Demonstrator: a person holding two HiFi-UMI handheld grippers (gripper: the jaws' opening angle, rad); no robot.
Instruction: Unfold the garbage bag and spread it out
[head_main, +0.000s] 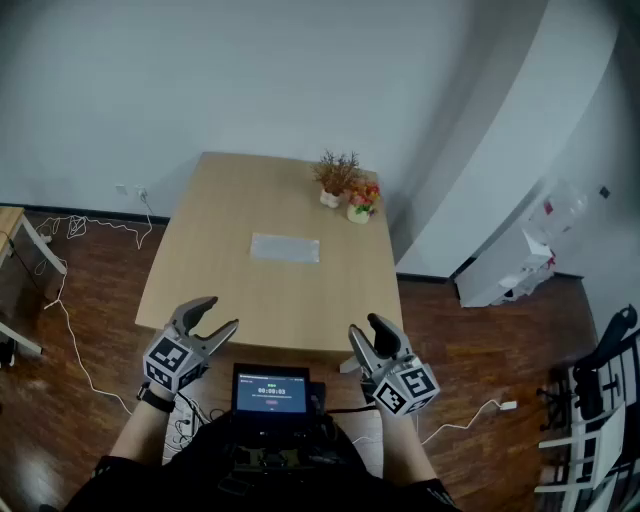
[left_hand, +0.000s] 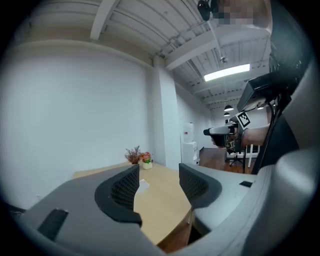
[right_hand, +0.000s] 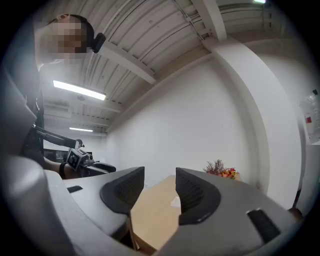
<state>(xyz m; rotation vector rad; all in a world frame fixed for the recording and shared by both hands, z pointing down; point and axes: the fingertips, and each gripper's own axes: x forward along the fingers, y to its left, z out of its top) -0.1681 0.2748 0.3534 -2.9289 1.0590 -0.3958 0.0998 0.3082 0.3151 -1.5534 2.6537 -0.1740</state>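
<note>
Left claw (left_hand: 158, 172) open above table (left_hand: 162, 212); garbage bag (left_hand: 143, 186), flowers (left_hand: 140, 158) beyond.

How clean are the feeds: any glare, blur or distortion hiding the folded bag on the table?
Head view: even light, sharp, no glare; the garbage bag lies plain on the table. Left gripper view: heavy fisheye bend, a bright ceiling lamp; the bag is a pale sliver past the open left tongs. Right gripper view: same bend; the bag is a pale patch beyond the open right tongs.

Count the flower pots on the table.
2. Both at the far right corner of the table: pot of brown dried sprigs, pot of orange-red flowers beside it. None looks hidden.
</note>
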